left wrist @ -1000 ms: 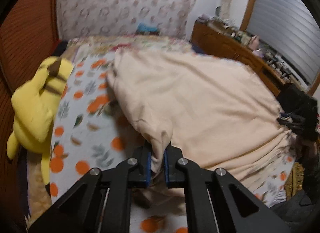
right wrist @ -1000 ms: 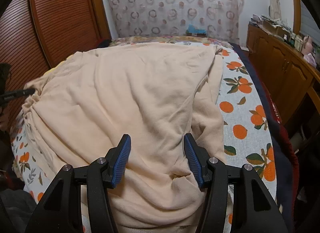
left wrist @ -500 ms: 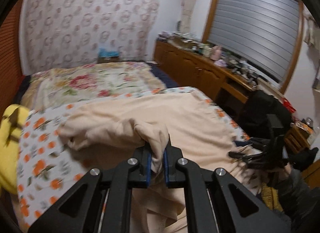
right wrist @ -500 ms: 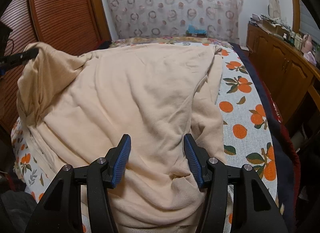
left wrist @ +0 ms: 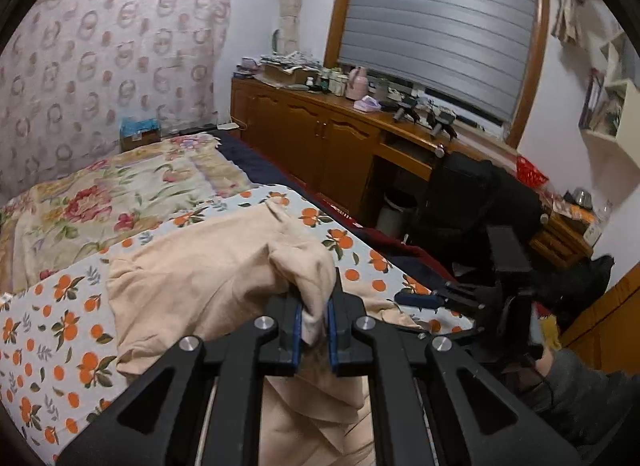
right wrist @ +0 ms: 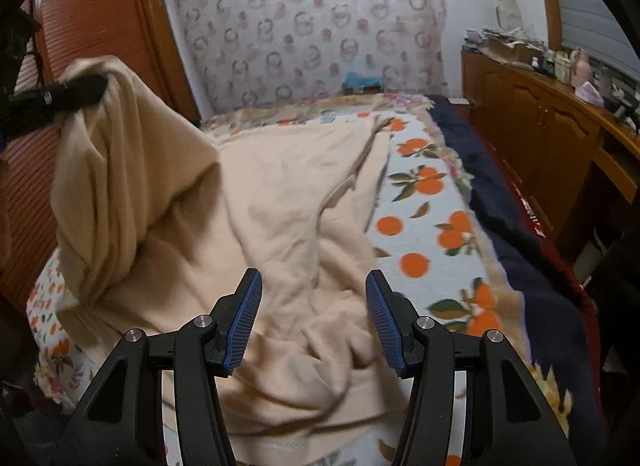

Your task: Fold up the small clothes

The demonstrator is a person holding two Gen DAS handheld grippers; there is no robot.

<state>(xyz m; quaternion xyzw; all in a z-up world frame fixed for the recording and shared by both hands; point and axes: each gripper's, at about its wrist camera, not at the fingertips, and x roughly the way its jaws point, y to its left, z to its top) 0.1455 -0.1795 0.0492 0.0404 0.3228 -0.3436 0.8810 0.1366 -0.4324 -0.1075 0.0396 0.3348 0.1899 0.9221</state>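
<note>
My left tongs (left wrist: 313, 316) are clamped on a bunched corner of the peach top (right wrist: 280, 193), lifted off the orange-print sheet (right wrist: 432, 225); my right tongs (right wrist: 313, 320) hover wide open, holding nothing.

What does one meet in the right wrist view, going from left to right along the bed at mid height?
Lifted part of the cream garment held by the left gripper → orange-print sheet → dark blue blanket edge → wooden cabinets.
</note>
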